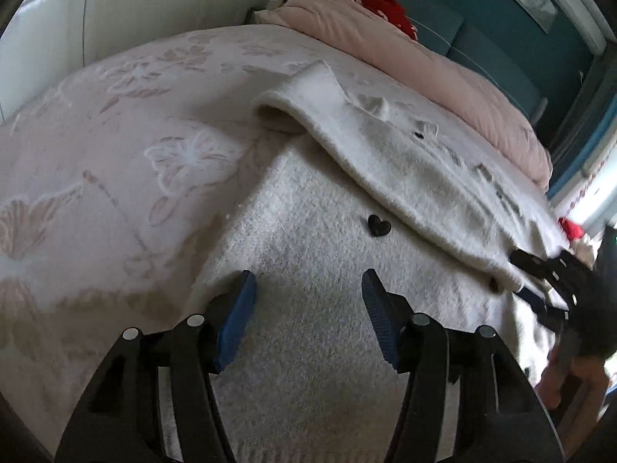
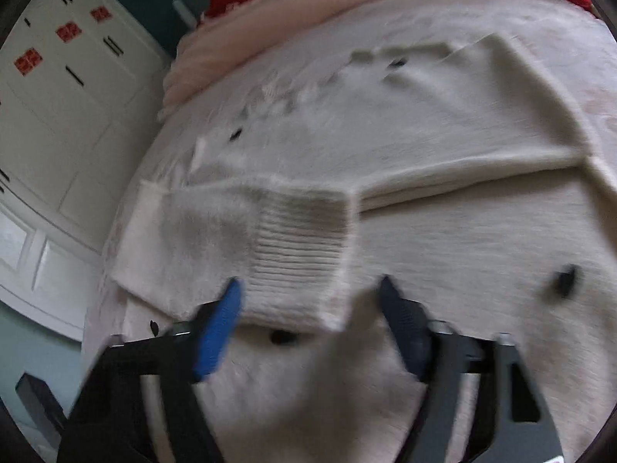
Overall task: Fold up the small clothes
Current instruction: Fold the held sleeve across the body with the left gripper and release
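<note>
- While a white fuzzy cardigan (image 1: 320, 239) lies spread on the floral bedspread (image 1: 115, 135), one sleeve (image 1: 385, 154) is folded across its body.
- Left gripper (image 1: 308, 308) hovers over the knit, jaws apart, grasping nothing.
- Right gripper (image 2: 308, 308) is blurred, jaws parted around the other sleeve's ribbed cuff (image 2: 297, 254); whether they pinch it is unclear.

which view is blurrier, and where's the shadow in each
Right wrist view is blurrier: the sweater, its cuff and the right gripper are smeared. Left wrist view is mostly sharp, smeared only at its right edge. Shadow: between the left gripper's fingers; under the cuff in the right view.
</note>
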`<state>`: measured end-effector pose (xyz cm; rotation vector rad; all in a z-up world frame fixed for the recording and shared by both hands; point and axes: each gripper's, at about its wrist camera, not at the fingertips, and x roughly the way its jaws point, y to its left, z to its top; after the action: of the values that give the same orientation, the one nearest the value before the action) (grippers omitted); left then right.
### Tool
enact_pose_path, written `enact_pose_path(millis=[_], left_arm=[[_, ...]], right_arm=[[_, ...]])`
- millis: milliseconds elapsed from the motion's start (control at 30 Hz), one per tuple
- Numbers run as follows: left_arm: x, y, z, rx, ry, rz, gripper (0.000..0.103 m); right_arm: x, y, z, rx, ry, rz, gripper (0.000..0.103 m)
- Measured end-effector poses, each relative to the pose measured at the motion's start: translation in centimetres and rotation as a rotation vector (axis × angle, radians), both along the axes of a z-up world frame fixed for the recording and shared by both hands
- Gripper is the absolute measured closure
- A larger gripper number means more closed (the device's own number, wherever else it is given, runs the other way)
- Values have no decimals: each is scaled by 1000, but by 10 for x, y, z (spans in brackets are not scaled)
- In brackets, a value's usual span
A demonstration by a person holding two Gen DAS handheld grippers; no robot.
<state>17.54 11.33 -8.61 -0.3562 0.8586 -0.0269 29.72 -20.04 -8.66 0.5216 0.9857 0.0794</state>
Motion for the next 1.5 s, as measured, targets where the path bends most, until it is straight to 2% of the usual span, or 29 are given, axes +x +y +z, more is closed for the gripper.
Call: enact_pose_path(millis=[33,100,167,200,300,367,400,467,533,600,700,800,867,900,933,967,1000,1033,1067,1167,1233,1267,1300,1367,1400,1433,1500], left_arm=[[-1,0,0,3,-5,-3,45],[-2,2,0,-1,-8,-8,44],[-2,3,1,-13,-4,-13,43],[-3,5,2,-17,-3,-15,43],[-3,7,2,-22,-2,-21,42],[-3,3,1,-5,-4,-23,41],[-3,-1,2,14,-4,-26,39],[-1,-5,6,17,7,-19,39],[6,-4,14,-66,17,-10,39],[24,-4,23,-184,33,-6,39],[68,-10,34,-301,59,13,38],[117,-18,25,-418,129,55,36],[142,-23,15,-423,159,94,37],[156,-24,9,-415,171,125,38],[163,-24,6,-421,174,143,40],[169,-23,1,-430,183,161,48],[175,-21,-3,-451,193,187,60],[178,-19,-5,-459,195,203,70],[181,-17,-5,-449,192,221,88],[179,-10,10,-406,107,217,93],[173,-8,26,-343,34,201,93],[172,-8,27,-313,24,202,93],[173,-7,22,-281,25,200,92],[179,-6,1,-265,88,202,92],[178,-6,-12,-258,115,206,92],[174,-9,-15,-238,92,196,92],[172,-20,-9,-148,63,158,92]], right_arm=[[8,7,1,-20,13,17,95],[18,9,23,-36,-21,31,95],[25,4,69,-70,-130,41,96],[29,-5,107,-110,-215,34,96],[36,-42,172,-180,-341,-23,96],[40,-68,188,-248,-360,-64,96],[44,-83,183,-304,-338,-85,95],[54,-108,150,-354,-245,-105,95],[63,-136,84,-330,-62,-121,95],[63,-142,48,-319,10,-122,95],[60,-142,31,-262,6,-135,92],[53,-148,29,-210,-10,-162,84],[51,-154,25,-182,-10,-176,60],[50,-156,22,-157,-15,-182,59],[45,-162,20,-133,-19,-185,58],[46,-165,18,-109,-20,-191,58],[46,-168,16,-72,-24,-193,61],[48,-170,18,-37,-35,-183,82],[49,-169,22,-21,-47,-170,94],[42,-163,57,-10,-179,-146,95],[33,-160,74,-6,-262,-134,95],[34,-160,69,-18,-250,-136,95],[39,-161,52,-39,-192,-130,95],[52,-160,2,-100,-9,-113,96],[47,-159,-1,-112,-47,-110,96],[46,-158,7,-105,-60,-121,96],[41,-158,23,-60,-106,-143,95]])
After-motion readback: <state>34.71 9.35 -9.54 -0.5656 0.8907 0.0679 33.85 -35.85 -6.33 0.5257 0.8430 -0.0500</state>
